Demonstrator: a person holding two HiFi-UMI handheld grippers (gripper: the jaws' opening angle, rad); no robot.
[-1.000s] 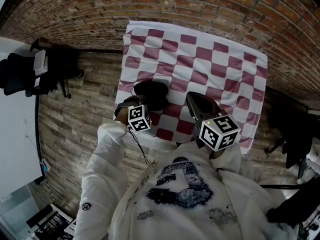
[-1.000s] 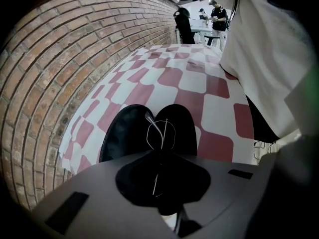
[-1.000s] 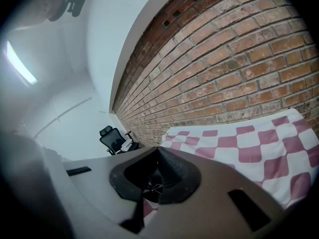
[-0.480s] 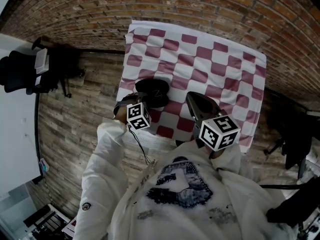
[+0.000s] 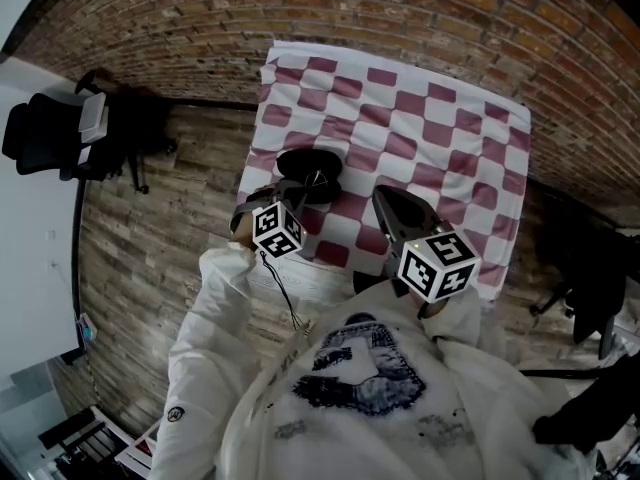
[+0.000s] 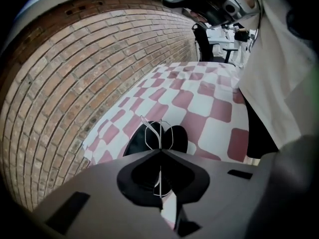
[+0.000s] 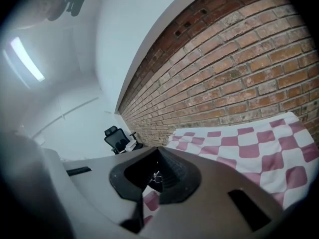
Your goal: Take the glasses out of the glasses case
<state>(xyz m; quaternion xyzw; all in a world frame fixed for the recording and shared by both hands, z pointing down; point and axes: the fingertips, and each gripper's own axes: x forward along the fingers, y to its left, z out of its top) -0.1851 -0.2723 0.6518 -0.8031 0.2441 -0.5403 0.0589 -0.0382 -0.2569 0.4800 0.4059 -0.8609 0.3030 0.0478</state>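
Observation:
A black glasses case point(image 5: 312, 161) lies open on the red-and-white checkered tablecloth point(image 5: 420, 118), near its left front part. My left gripper point(image 5: 303, 192) hangs just above the case, shut on thin wire-framed glasses point(image 5: 317, 180). In the left gripper view the frame point(image 6: 158, 132) sticks up past the closed jaw tips point(image 6: 160, 151), with the case point(image 6: 178, 139) below it. My right gripper point(image 5: 382, 195) hovers over the cloth to the right of the case with its jaws together and nothing between them. Seen from the right gripper view point(image 7: 158, 149), it points along the table toward the brick wall.
A brick wall point(image 5: 400, 8) runs behind the table. A black office chair point(image 5: 50, 138) stands on the wood floor at the left and also shows as a chair point(image 7: 117, 137) in the right gripper view. Dark equipment point(image 5: 590, 278) sits at the right. The person's white sleeves fill the foreground.
My left gripper has lifted off the case, and the wire frame now shows above it. My right gripper has shifted only slightly.

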